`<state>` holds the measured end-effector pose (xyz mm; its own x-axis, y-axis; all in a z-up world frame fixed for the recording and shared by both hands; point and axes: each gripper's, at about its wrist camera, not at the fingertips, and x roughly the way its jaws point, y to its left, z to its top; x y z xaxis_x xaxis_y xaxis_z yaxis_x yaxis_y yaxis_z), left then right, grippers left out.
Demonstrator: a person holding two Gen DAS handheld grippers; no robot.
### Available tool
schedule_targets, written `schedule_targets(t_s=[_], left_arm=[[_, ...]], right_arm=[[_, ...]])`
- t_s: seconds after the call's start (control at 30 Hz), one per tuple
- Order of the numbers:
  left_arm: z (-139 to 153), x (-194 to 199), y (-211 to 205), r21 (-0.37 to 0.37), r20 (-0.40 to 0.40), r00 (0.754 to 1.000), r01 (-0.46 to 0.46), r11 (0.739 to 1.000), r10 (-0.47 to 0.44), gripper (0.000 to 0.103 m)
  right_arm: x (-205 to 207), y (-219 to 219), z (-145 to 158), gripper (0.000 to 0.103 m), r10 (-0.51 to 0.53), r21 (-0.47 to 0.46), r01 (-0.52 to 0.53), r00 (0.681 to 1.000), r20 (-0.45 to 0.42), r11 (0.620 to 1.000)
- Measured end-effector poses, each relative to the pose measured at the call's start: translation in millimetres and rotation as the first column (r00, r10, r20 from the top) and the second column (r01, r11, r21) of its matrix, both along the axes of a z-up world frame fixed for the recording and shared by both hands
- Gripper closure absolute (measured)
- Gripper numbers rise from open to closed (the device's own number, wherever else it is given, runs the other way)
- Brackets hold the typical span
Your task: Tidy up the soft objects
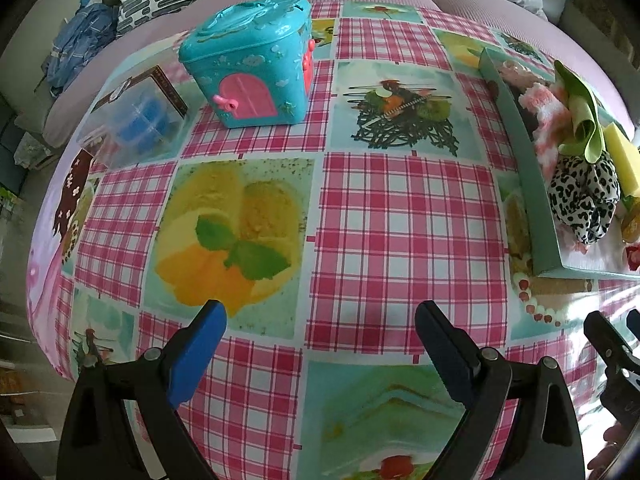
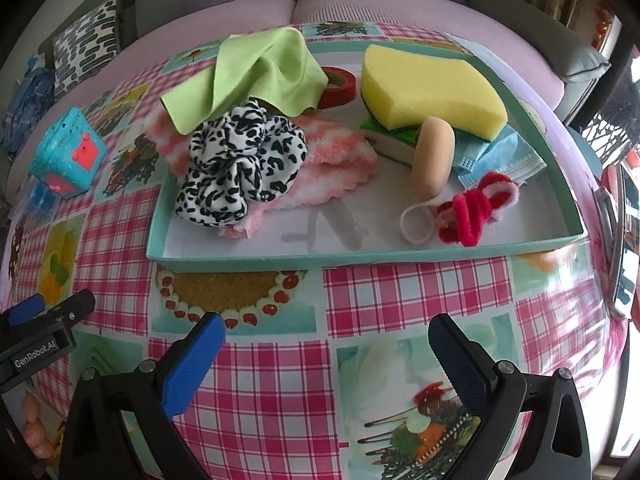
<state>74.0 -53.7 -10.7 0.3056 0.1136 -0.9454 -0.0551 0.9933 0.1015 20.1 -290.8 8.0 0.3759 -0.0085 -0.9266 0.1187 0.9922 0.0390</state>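
Soft stuff all sits in the shallow teal tray (image 2: 256,258) on the plaid tablecloth (image 2: 380,292): leopard-print scrunchie (image 2: 240,168) on top of a pink-and-white fuzzy sock (image 2: 332,160), lime-green cloth (image 2: 256,76) bunched over the back of both, yellow sponge (image 2: 432,88) at rear right w/ a green-backed sponge (image 2: 384,132) under it, blue face mask (image 2: 500,156) tucked by the sponge, tan egg-shaped puff (image 2: 434,156) leaning on the stack w/ its white loop trailing, red fuzzy hair ties (image 2: 472,208) at front right. Red tape roll (image 2: 340,84) behind the cloth, not soft.

Right gripper (image 2: 326,344) hovers over the cloth short of the tray's near wall, jaws wide, nothing held. Left gripper (image 1: 320,324) also wide & empty, over bare cloth well left of the tray; teal toy house (image 1: 256,60) & a clear plastic box (image 1: 136,120) w/ blue contents lie ahead of it.

Step, my read: pile looks collected but jumbled, so either start of sorting or a last tidy; can't tell which. Next move prob. needs the right gripper to clear the tray wall, drop onto the top item (scrunchie nearest) & pinch deep, since fabric squashes & can drag the sock along.
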Motion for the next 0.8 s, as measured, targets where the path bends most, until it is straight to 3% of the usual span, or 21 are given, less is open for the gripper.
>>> schedule_targets(t_s=[0.8], left_arm=[[-2.6, 2.2, 1.7, -0.027, -0.004, 1.000, -0.007, 1.000, 0.007, 0.007]], right_arm=[[1.7, -1.6, 3.2, 0.000, -0.003, -0.017, 0.003, 1.000, 0.020, 1.000]])
